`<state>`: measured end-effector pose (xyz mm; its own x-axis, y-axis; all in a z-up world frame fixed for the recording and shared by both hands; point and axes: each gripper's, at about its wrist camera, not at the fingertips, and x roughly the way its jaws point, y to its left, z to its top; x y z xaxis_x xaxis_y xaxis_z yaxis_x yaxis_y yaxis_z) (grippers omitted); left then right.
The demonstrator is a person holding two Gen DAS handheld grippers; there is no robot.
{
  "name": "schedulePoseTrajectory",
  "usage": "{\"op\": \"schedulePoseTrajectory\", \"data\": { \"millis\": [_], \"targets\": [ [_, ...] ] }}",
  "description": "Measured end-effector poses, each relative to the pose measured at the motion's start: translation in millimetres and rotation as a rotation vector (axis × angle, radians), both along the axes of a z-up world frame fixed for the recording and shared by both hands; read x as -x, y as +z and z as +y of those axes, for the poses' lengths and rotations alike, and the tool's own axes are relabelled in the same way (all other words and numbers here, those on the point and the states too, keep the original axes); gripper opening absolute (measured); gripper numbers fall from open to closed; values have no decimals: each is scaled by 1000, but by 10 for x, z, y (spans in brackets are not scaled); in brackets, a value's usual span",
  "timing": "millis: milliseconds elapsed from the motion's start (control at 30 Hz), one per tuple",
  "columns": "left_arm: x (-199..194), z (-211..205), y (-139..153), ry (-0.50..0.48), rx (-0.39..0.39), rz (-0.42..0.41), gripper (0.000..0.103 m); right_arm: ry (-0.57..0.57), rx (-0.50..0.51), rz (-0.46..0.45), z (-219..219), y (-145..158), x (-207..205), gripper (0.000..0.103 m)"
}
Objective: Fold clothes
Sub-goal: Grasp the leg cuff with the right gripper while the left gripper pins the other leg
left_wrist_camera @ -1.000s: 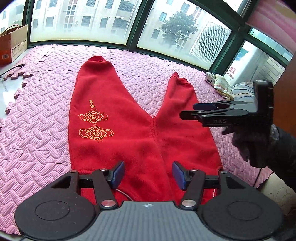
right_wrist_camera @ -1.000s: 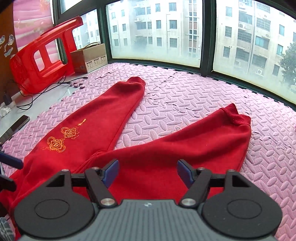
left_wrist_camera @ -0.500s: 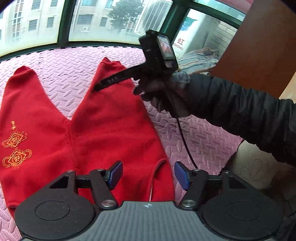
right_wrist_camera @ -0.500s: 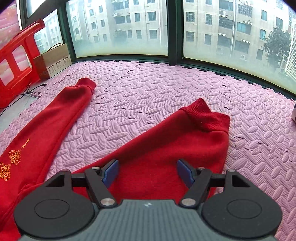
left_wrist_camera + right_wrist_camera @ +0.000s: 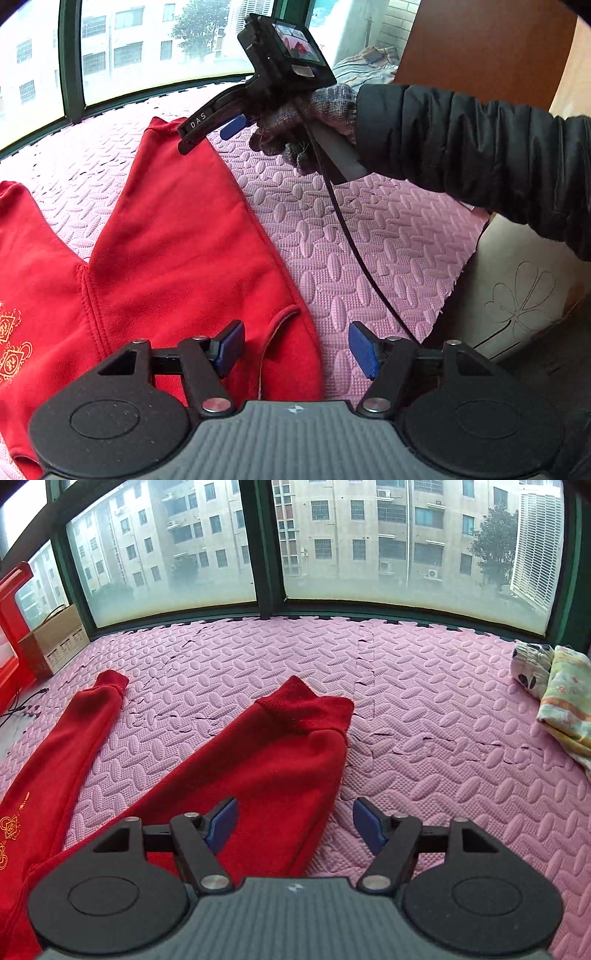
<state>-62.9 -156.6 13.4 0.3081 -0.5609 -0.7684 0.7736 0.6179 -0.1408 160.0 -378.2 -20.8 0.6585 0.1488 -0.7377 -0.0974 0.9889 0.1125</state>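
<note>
1. My left gripper (image 5: 295, 347) has its 2 blue pads spread wide with nothing between them; it hangs over the waistband corner of the red trousers (image 5: 177, 251), where the fabric edge meets the pink foam mat (image 5: 369, 236).
2. My right gripper (image 5: 293, 821) is spread just as wide and empty, poised above the outer edge of the nearer trouser leg.
3. From the left wrist view I see the right gripper held in a gloved hand (image 5: 306, 122) over that leg, near its cuff, its cable trailing down across the mat.
4. The trousers lie flat on the mat, their 2 legs splayed in a V toward the windows (image 5: 406, 542), gold embroidery (image 5: 9, 829) on the far leg.
5. Folded patterned cloths (image 5: 557, 698) sit at the mat's right edge; a cardboard box (image 5: 55, 642) stands far left.
</note>
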Motion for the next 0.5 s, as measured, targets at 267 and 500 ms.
{"op": "schedulePoseTrajectory", "data": {
  "millis": [267, 500],
  "targets": [
    [152, -245, -173, -74, -155, -139, 63, -70, -67, 46, -154, -108, -5, 65],
    [59, -167, -195, -31, -147, -132, 25, -96, -105, 45, -187, -135, -96, 59]
  ]
}}
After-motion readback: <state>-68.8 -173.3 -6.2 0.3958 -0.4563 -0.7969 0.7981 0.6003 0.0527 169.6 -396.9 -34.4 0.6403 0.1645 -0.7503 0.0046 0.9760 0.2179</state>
